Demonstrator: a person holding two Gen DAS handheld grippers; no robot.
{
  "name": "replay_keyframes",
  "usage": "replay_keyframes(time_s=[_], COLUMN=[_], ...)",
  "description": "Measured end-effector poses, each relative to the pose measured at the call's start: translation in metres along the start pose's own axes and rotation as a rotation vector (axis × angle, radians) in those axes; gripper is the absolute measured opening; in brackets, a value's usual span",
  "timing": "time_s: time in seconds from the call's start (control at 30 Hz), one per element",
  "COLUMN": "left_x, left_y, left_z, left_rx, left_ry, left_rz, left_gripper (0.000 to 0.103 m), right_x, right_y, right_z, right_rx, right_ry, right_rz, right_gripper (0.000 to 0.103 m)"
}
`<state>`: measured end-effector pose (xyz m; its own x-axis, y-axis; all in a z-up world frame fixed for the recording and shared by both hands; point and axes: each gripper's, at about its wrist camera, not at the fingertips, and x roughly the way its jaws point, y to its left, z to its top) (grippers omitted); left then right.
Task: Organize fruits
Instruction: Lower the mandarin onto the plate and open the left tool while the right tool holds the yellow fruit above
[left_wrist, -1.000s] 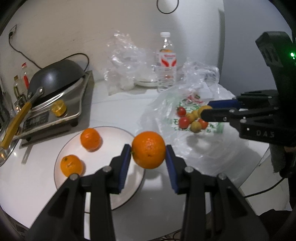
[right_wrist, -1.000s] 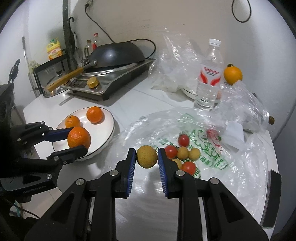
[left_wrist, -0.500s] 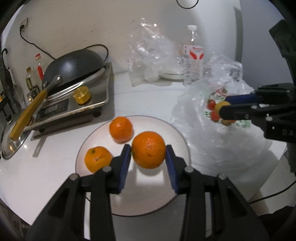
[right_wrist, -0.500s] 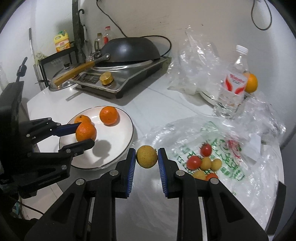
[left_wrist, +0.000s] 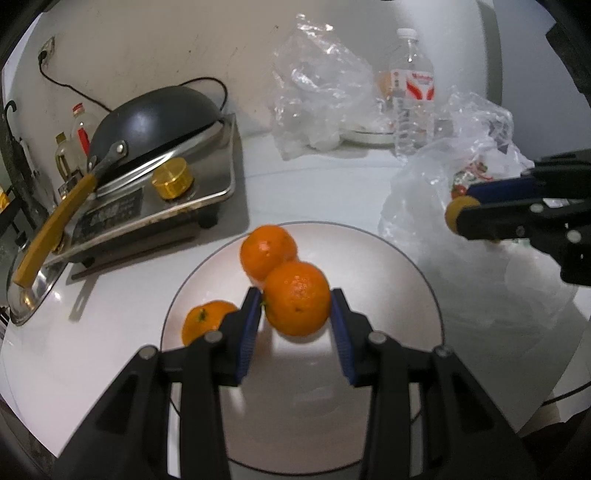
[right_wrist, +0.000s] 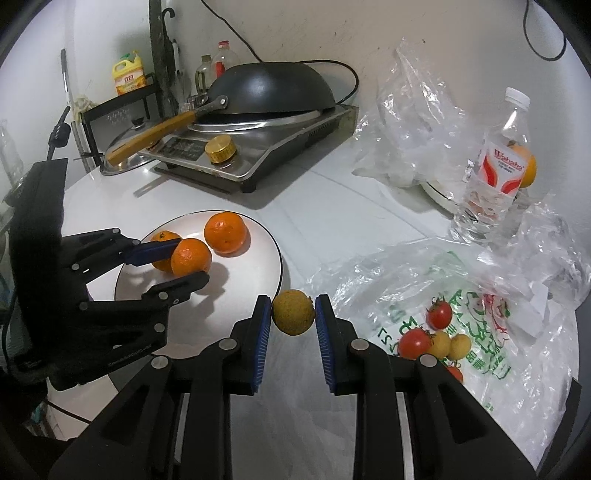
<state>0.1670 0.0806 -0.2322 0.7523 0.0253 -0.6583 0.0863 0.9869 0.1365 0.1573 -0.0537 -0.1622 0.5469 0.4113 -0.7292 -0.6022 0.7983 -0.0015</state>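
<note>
Two oranges already sit on the white plate (right_wrist: 266, 254): the far orange (right_wrist: 225, 232) and the near orange (left_wrist: 203, 321). The left gripper (left_wrist: 295, 314) pinches a third orange (left_wrist: 297, 299) tight between its blue pads and holds it over the plate, close beside the far orange. It is not put down yet, I think, but the view is too flat to be sure it is off the plate.

The right gripper (right_wrist: 293, 315) is squeezed onto a small yellow-brown fruit (right_wrist: 293, 312), just off the plate's rim. So the two fruits in the grippers are yet to be put down. Little red tomatoes (right_wrist: 439, 314) and small yellow fruits (right_wrist: 458, 345) lie on the plastic bag (right_wrist: 480, 280), waiting to be sorted. One more orange (right_wrist: 524, 170) hides behind the water bottle (right_wrist: 498, 170).

A second ago the third orange hung past the plate's edge, near the bag. Now it is right over the plate and lower. The yellow-brown fruit was over the bag, and now it is near the plate.
</note>
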Motion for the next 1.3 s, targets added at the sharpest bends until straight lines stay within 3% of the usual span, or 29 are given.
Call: replay_keyframes(time_s=[0.23, 0.47, 0.83, 1.3], left_x=[0.008, 0.008, -0.024, -0.036], left_y=[-0.004, 0.001, 0.017, 0.049], left_z=[0.000, 0.002, 0.008, -0.002], left_rx=[0.034, 0.003, -0.044, -0.138], left_ry=[0.013, 0.005, -0.086, -0.112], left_rz=[0.046, 0.024, -0.015, -0.020], left_gripper=[0.039, 0.040, 0.042, 0.042], right_x=[0.010, 0.014, 0.024, 0.056], right_y=[0.000, 0.006, 0.023, 0.035], right_z=[0.004, 0.008, 0.018, 0.031], right_rx=[-0.001, -0.012, -0.038, -0.052], right_ry=[0.009, 0.013, 0.022, 0.042], right_rz=[0.007, 0.007, 0.015, 0.034], right_gripper=[0.027, 0.027, 0.027, 0.027])
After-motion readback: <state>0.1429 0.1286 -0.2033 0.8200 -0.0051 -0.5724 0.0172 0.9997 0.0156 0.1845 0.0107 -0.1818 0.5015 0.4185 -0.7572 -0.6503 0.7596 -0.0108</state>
